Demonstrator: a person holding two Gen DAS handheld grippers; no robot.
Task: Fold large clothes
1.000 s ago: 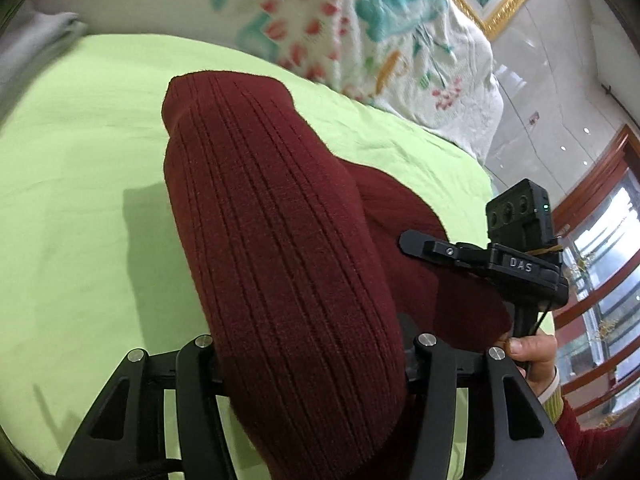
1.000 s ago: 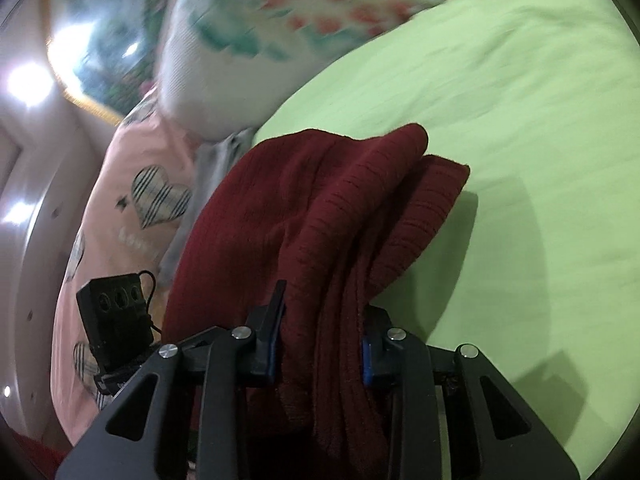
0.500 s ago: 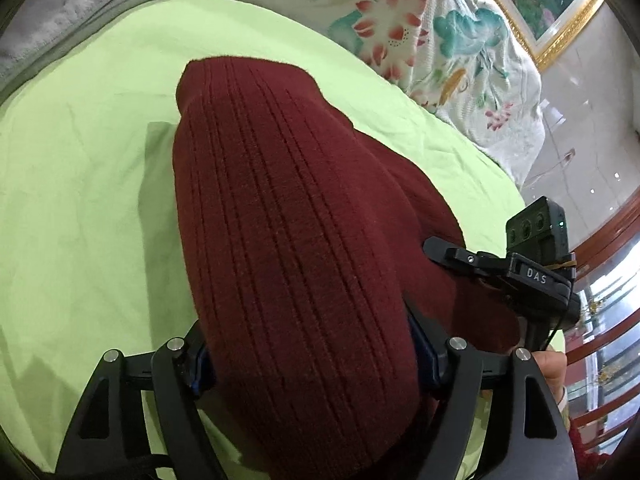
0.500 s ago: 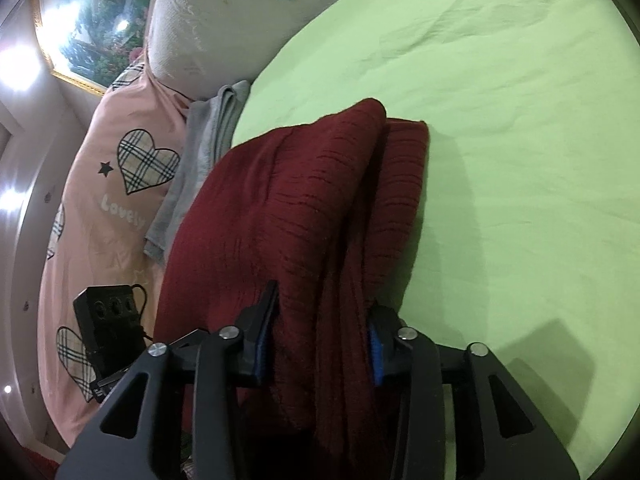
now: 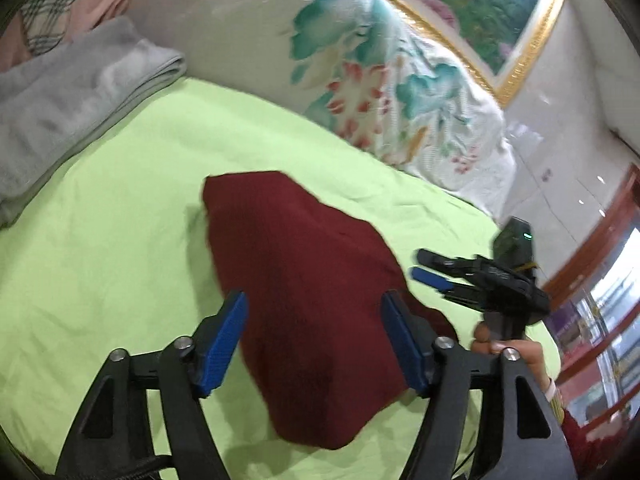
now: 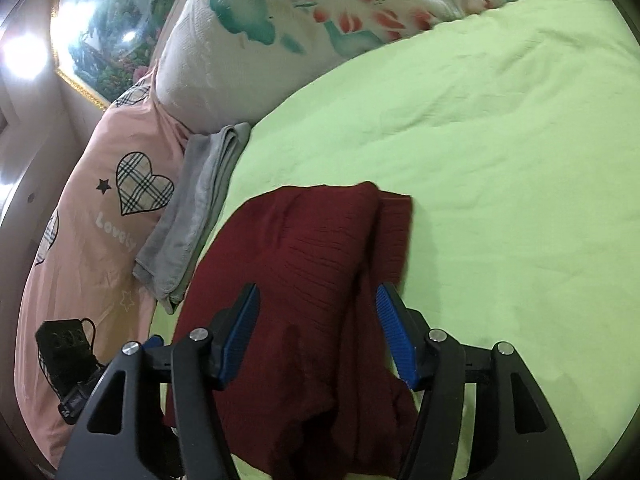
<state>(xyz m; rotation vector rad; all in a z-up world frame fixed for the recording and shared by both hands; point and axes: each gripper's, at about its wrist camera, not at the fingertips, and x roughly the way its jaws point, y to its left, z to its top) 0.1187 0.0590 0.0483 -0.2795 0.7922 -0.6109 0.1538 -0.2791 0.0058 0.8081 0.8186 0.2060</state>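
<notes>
A dark red ribbed knit sweater [image 5: 312,288] lies folded in a thick bundle on the light green bed sheet [image 5: 100,240]. It also shows in the right wrist view [image 6: 304,280]. My left gripper [image 5: 314,316] is open, its blue pads apart on either side of the bundle, holding nothing. My right gripper [image 6: 318,308] is open too, its pads spread above the sweater's near end. The right gripper also shows in the left wrist view [image 5: 424,266], just beyond the sweater's right edge.
A folded grey garment [image 5: 68,96] lies at the sheet's left edge, also in the right wrist view [image 6: 196,208]. A floral pillow [image 5: 360,64] and a pink heart-print pillow [image 6: 92,208] lie behind. A gold-framed painting [image 5: 480,4] hangs on the wall.
Both grippers were shut on the red sweater and holding it up. Now both have opened and drawn back, and the sweater lies on the sheet.
</notes>
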